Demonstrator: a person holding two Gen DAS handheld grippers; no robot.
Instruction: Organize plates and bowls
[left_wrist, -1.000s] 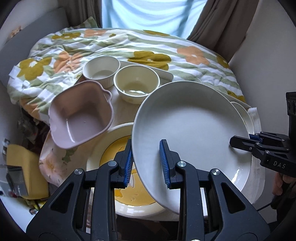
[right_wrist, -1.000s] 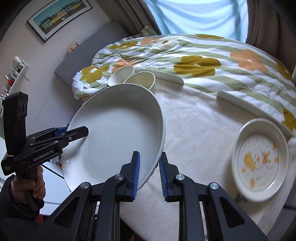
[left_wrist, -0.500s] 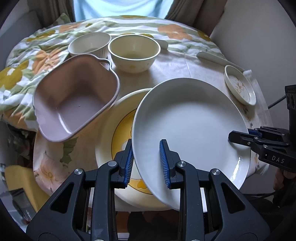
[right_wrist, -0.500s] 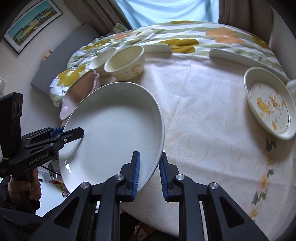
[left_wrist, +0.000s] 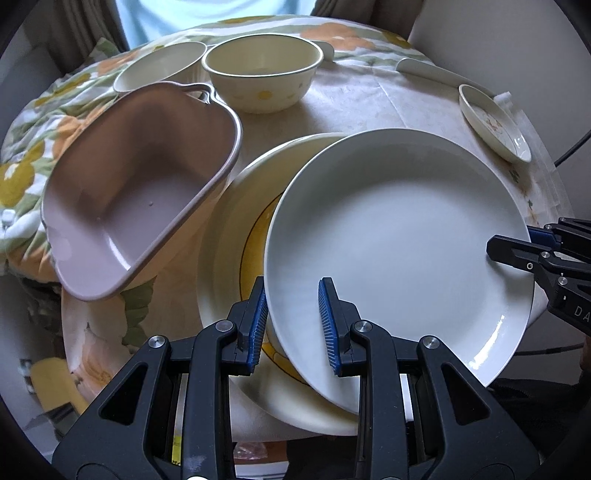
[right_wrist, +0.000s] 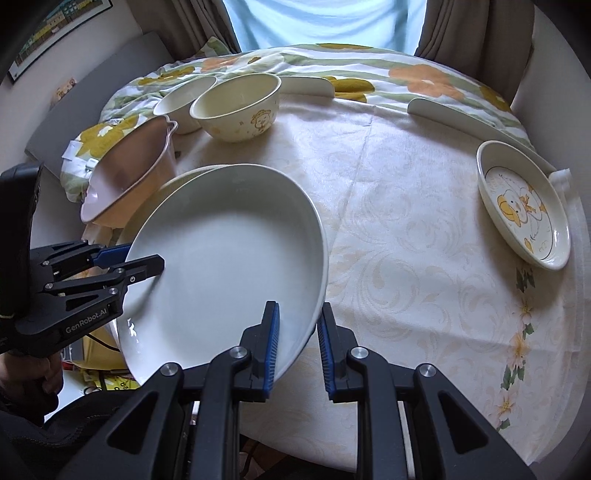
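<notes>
My left tool and my right tool each pinch opposite rims of the white plate, held tilted between them just over the yellow-centred plate on the bench; bowls sit beyond.

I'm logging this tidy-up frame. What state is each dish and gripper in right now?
white plate: held tilted, both grippers on its rim
left gripper: shut on plate
right gripper: shut on plate
yellow-centred plate: flat, partly under it
pink dish: tilted, empty
cream bowl: upright
duck plate: flat
</notes>
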